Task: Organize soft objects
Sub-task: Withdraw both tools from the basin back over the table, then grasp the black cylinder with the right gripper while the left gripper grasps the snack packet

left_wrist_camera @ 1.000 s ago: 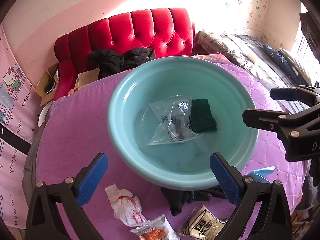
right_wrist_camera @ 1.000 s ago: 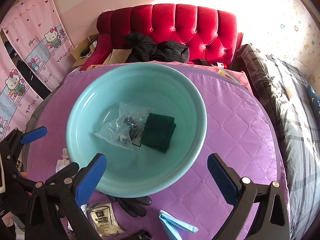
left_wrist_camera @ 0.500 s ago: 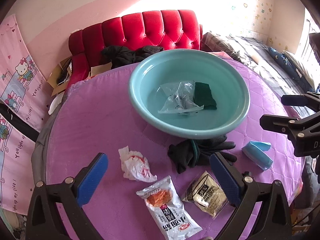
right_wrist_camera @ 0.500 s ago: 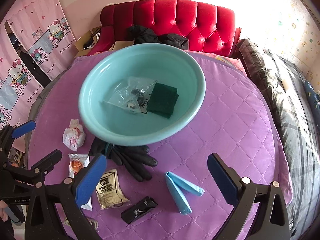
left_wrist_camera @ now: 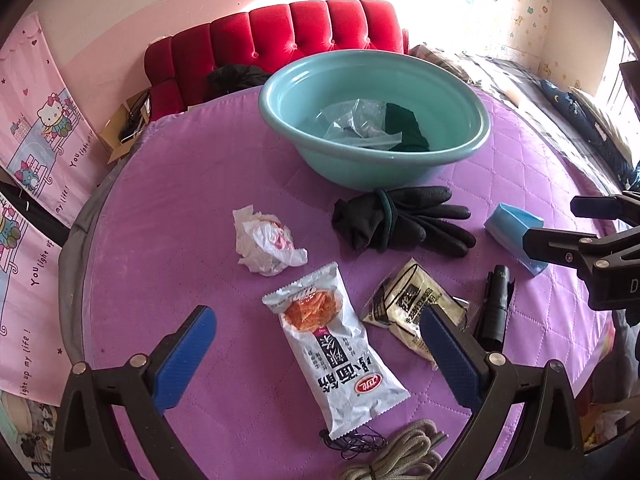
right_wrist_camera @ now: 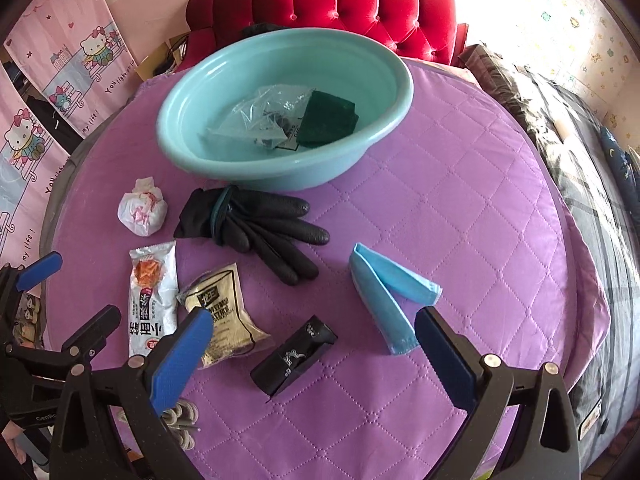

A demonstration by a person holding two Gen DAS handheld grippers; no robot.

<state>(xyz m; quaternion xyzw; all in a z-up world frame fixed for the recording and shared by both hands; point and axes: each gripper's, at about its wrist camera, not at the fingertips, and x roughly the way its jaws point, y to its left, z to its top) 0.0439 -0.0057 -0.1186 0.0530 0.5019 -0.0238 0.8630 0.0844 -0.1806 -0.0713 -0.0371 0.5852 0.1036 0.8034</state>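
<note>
A teal basin (left_wrist_camera: 280,92) (right_wrist_camera: 192,152) stands at the far side of a round purple quilted table; inside lie a clear plastic bag (left_wrist_camera: 356,120) (right_wrist_camera: 260,116) and a dark green cloth (left_wrist_camera: 404,126) (right_wrist_camera: 326,118). In front of it lie black gloves (left_wrist_camera: 400,218) (right_wrist_camera: 256,220), a crumpled white bag (left_wrist_camera: 264,240) (right_wrist_camera: 142,210), a snack packet (left_wrist_camera: 332,344) (right_wrist_camera: 152,296), a beige packet (left_wrist_camera: 412,300) (right_wrist_camera: 224,316), a folded blue cloth (left_wrist_camera: 512,232) (right_wrist_camera: 388,288) and a black case (left_wrist_camera: 496,312) (right_wrist_camera: 294,356). My left gripper (left_wrist_camera: 316,356) hangs open above the snack packet. My right gripper (right_wrist_camera: 314,352) is open above the black case.
A grey cord (left_wrist_camera: 396,456) (right_wrist_camera: 182,416) lies at the table's near edge. A red tufted sofa (left_wrist_camera: 280,36) (right_wrist_camera: 360,4) with dark clothes stands behind the table. A bed (right_wrist_camera: 580,140) runs along the right, pink cartoon curtains (left_wrist_camera: 36,152) hang on the left.
Both grippers have pulled back from above the basin toward the near side of the table. The loose items in front of the basin have come into view. Both stay open.
</note>
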